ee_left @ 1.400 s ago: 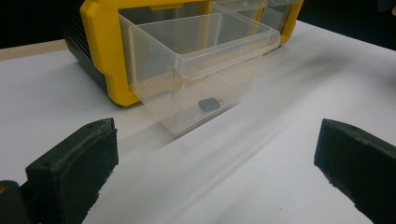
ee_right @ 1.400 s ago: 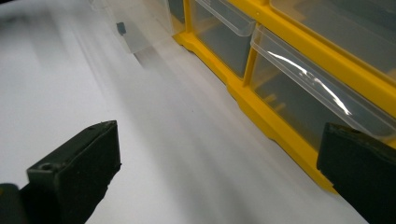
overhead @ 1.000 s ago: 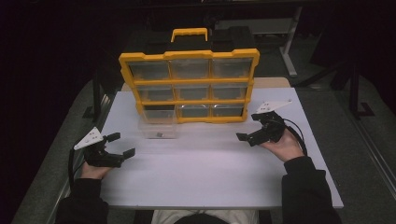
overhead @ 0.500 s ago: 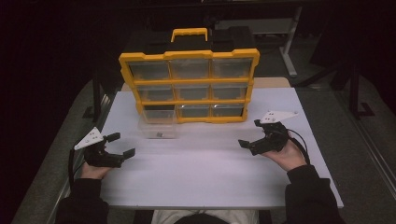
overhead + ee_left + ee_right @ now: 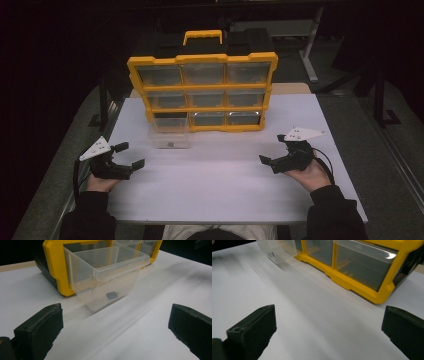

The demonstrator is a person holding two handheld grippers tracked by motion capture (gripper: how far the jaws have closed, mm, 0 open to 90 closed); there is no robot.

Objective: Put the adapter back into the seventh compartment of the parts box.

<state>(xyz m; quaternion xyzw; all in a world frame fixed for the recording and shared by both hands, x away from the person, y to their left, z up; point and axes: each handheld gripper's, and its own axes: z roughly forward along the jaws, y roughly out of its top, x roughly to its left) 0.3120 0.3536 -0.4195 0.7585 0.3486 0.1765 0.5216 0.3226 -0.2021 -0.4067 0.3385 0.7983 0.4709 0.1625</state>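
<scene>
Clear drawer (image 5: pixel 170 136) pulled out at organizer's (image 5: pixel 202 90) lower left, ahead of left tool (image 5: pixel 129 155), jaws spread; right tool (image 5: pixel 272 150), spread too, well apart.

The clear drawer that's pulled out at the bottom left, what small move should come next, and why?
Probably bring the left gripper forward toward the clear drawer. Its jaws stand open and empty, the drawer sits pulled out of the yellow organizer ahead of it, and a small dark piece lies inside.
</scene>
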